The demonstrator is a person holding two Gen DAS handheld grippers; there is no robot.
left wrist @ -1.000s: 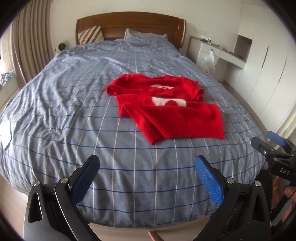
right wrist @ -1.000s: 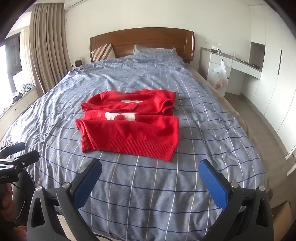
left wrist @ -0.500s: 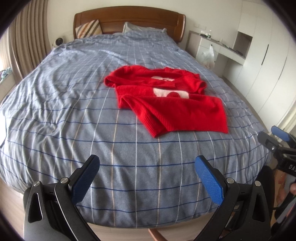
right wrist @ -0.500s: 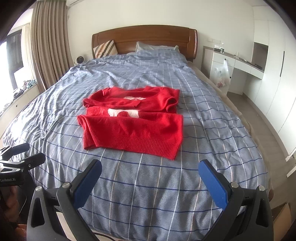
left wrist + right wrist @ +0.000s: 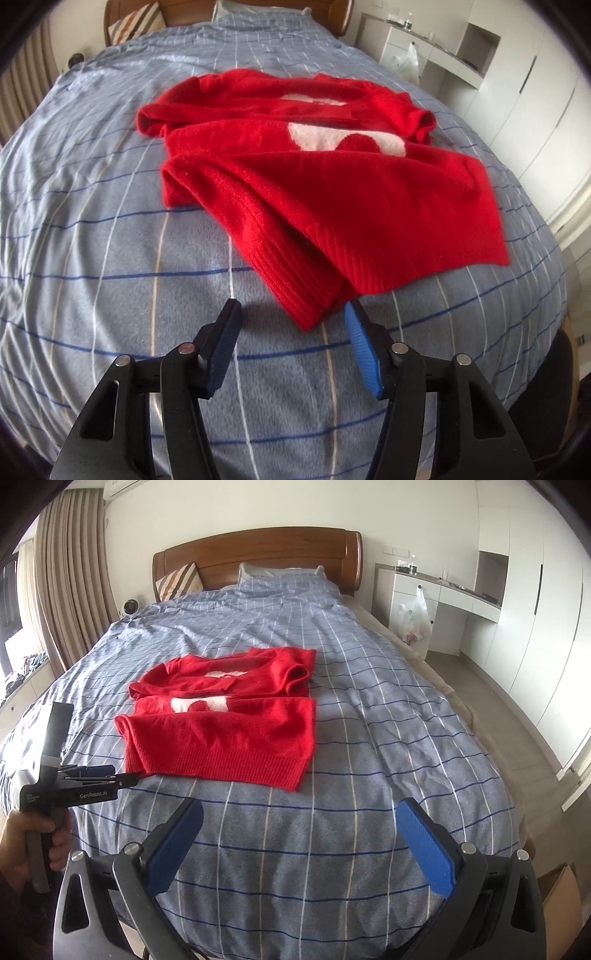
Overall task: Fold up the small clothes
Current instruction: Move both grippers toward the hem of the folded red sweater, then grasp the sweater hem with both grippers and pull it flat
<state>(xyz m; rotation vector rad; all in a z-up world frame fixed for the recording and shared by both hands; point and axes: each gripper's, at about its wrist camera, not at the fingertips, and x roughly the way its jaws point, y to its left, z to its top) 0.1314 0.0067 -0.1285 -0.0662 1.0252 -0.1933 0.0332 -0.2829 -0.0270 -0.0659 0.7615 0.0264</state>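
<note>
Lying across the middle of the frame in both views is one red sweater (image 5: pixel 332 192), partly folded, resting on the blue checked bedspread (image 5: pixel 92 258) with its ribbed hem turned toward the lower edge. Two white patches are showing on its front. The left gripper (image 5: pixel 291 317) is sitting at the lower centre of its own view, jaws parted to a moderate gap with nothing between them, its tips flanking the near left hem corner; the right-hand pad (image 5: pixel 360 343) is lying just beside, perhaps touching, that corner. In the right wrist view this same gripper is coming in from the left edge, held in a hand (image 5: pixel 22 845). The right gripper (image 5: pixel 299 812) is hanging wide open and empty at the bottom of its frame, well short of the sweater. Nothing is blocking either tool. Farther off: one wooden headboard (image 5: pixel 258 554), two pillows, one striped (image 5: pixel 179 581) and one pale (image 5: pixel 280 572), one plastic bag (image 5: pixel 413 620) hanging on the white desk (image 5: pixel 454 590), and curtains (image 5: pixel 66 590) at upper left.
</note>
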